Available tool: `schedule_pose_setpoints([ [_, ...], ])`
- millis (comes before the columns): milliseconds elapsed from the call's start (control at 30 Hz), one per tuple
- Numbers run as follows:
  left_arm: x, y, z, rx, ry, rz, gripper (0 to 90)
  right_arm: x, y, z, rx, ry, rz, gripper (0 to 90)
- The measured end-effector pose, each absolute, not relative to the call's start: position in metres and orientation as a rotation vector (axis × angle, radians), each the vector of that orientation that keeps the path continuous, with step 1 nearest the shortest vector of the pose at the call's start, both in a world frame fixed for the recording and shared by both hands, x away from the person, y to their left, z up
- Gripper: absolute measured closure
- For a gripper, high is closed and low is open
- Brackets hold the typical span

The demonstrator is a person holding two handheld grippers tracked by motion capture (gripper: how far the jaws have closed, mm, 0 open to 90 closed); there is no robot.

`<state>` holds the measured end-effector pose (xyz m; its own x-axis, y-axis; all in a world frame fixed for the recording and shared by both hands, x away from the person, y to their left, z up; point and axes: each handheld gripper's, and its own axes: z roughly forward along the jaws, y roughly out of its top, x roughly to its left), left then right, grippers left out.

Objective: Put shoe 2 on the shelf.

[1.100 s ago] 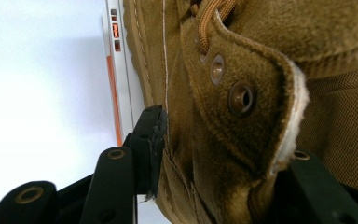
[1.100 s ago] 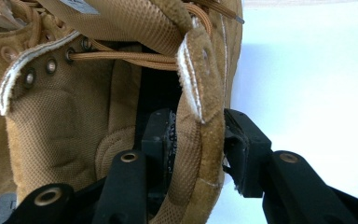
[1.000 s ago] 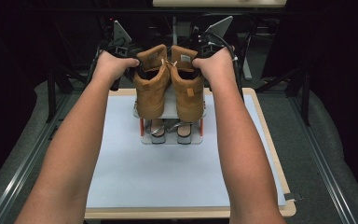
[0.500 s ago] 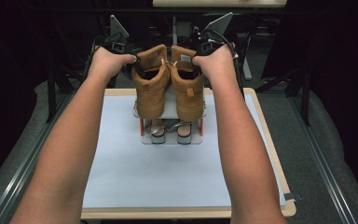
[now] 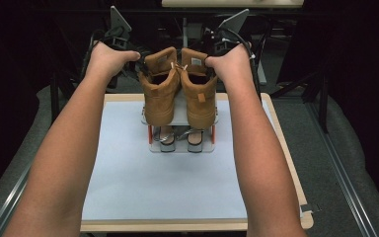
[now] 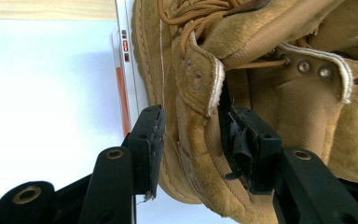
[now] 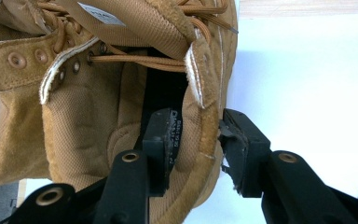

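Two tan suede boots stand side by side on the top shelf of a small rack (image 5: 182, 147), heels toward me. My left gripper (image 6: 196, 151) is shut on the outer collar wall of the left boot (image 5: 160, 89), one pad inside the boot (image 6: 191, 70) and one outside. My right gripper (image 7: 196, 144) is shut the same way on the outer collar wall of the right boot (image 5: 199, 91) (image 7: 98, 107). In the high view both hands cover the jaws at the boot tops.
A pair of grey shoes (image 5: 167, 140) sits on the rack's lower level. The rack stands at the far middle of a white mat (image 5: 128, 182) on a wooden board (image 5: 286, 148). Dark frame bars run behind and along both sides.
The left hand has risen a little, lifting the left boot's collar with it. The right hand has stayed where it was.
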<state>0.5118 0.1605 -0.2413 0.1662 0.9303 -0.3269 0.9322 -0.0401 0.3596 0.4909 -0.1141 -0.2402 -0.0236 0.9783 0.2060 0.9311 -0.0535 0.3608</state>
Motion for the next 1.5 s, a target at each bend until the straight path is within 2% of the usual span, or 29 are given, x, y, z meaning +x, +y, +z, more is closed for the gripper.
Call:
schedule_pose_setpoints([
  [667, 0.496, 0.184, -0.23, 1.941, 1.771, 0.037, 57.3, 0.473, -0.142, -0.219, 2.124, 2.029, 0.645, 63.3],
  [1500, 0.482, 0.22, -0.248, 1.961, 1.797, 0.042, 59.4, 0.456, -0.193, -0.239, 2.133, 1.996, 0.563, 62.2],
])
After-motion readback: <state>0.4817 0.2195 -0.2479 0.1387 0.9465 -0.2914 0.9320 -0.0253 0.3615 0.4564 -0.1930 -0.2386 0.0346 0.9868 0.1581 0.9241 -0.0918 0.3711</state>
